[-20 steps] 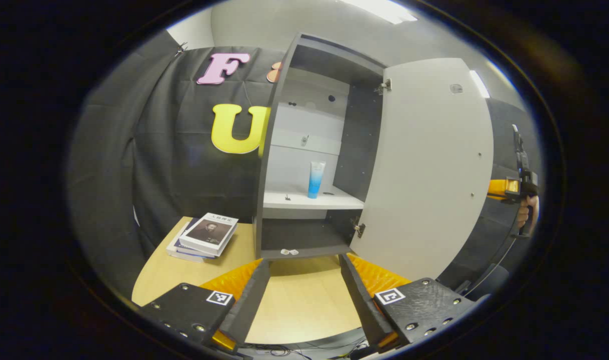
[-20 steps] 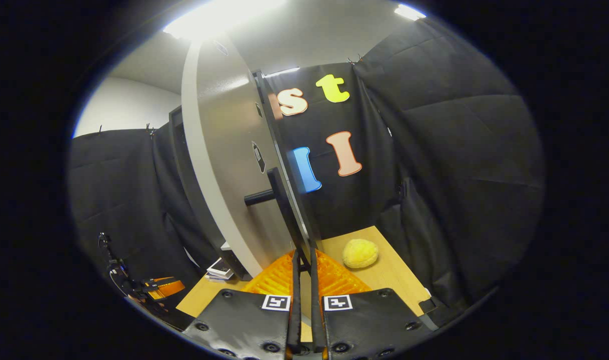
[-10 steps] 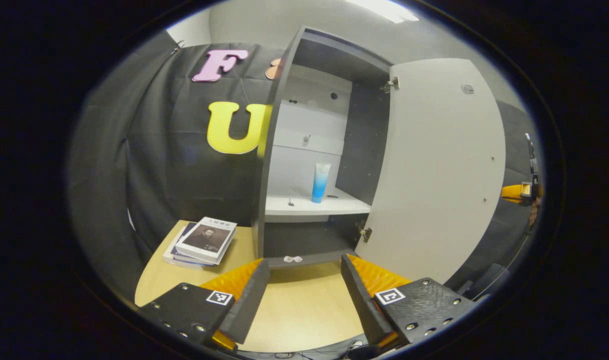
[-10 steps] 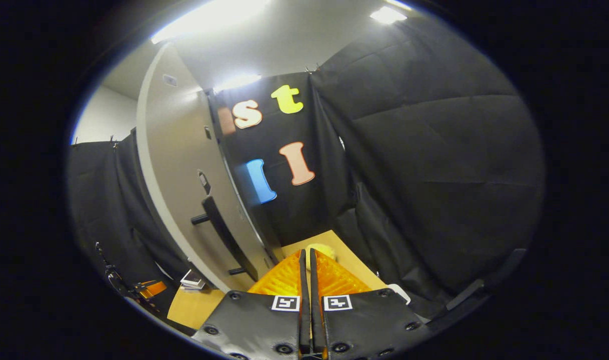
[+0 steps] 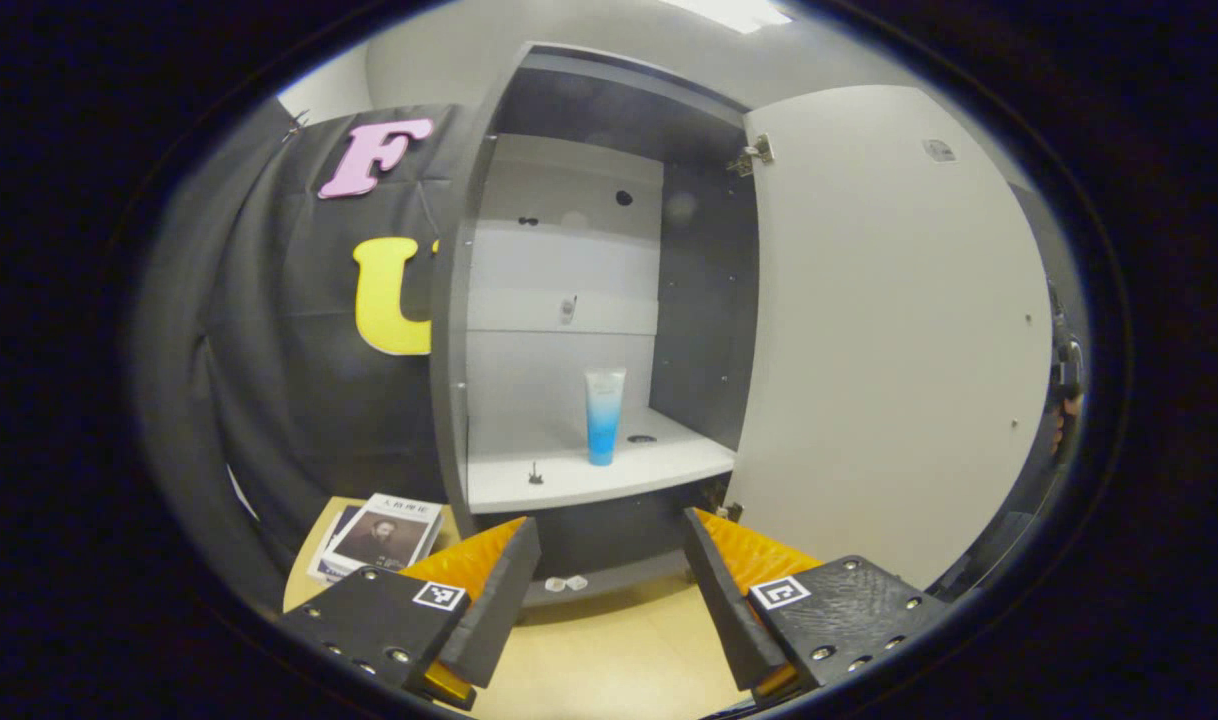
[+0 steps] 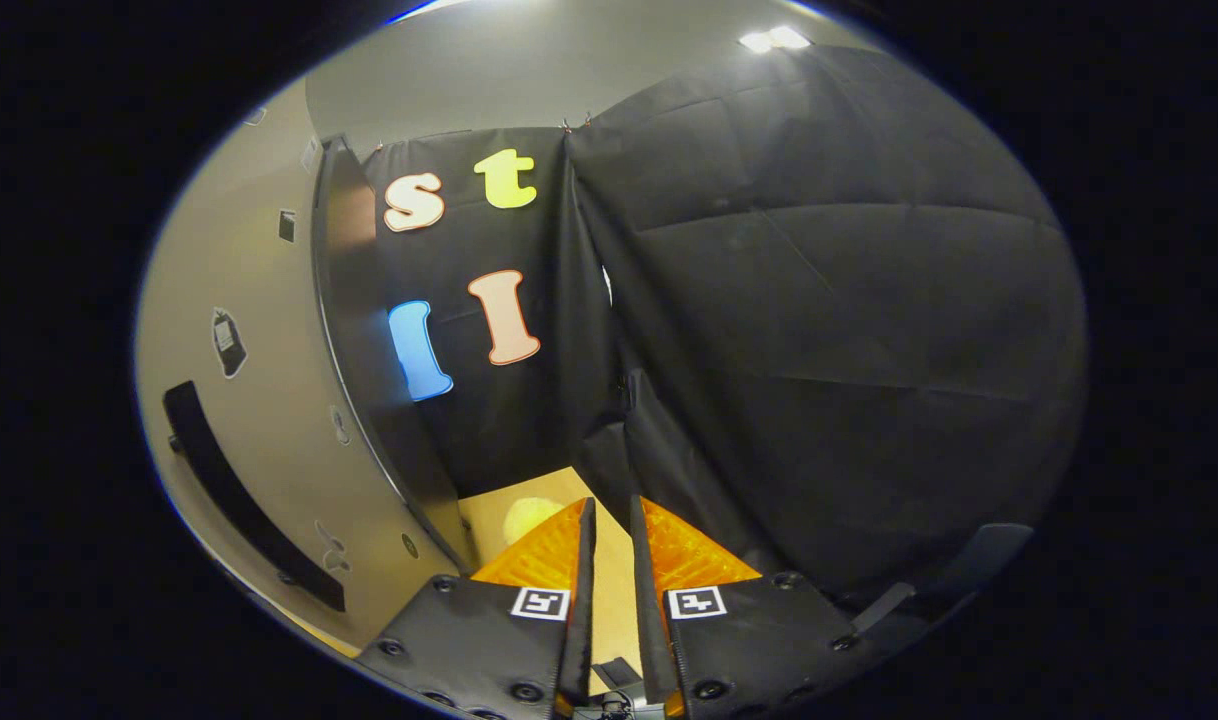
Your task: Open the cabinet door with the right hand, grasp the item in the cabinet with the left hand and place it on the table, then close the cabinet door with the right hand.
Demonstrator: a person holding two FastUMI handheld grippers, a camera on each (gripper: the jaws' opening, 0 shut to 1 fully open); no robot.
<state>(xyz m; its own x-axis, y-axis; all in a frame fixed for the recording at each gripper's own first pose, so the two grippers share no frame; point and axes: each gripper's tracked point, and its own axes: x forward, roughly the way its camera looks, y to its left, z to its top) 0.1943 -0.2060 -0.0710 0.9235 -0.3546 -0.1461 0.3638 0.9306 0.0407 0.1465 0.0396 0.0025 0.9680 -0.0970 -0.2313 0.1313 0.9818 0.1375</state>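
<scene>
— So, what do we have in the left gripper view?

— We see the cabinet [image 5: 589, 300] in the middle of the frame with its door [image 5: 889, 330] swung wide to the right. The item, a blue-and-white tube [image 5: 603, 416], stands upright on the pale shelf [image 5: 589, 480], just below centre. Our left gripper [image 5: 604, 560] sits at the bottom of the frame, fingers spread wide apart and holding nothing, well short of the tube.

— And on the counter [image 5: 609, 660]?

— A small stack of books [image 5: 374, 535] lies at lower left, beside the cabinet's foot.

— What about the right gripper view?

— The right gripper [image 6: 609, 560] is at the bottom centre; we see a narrow gap between its fingers and nothing gripped. The outer face of the door [image 6: 259, 400] fills the left side, its dark bar handle [image 6: 244, 505] at lower left, apart from the fingers. A pale yellow thing [image 6: 529, 518] rests on the counter just above the fingertips; it is blurred, so we can only call it a soft roundish lump, perhaps.
</scene>
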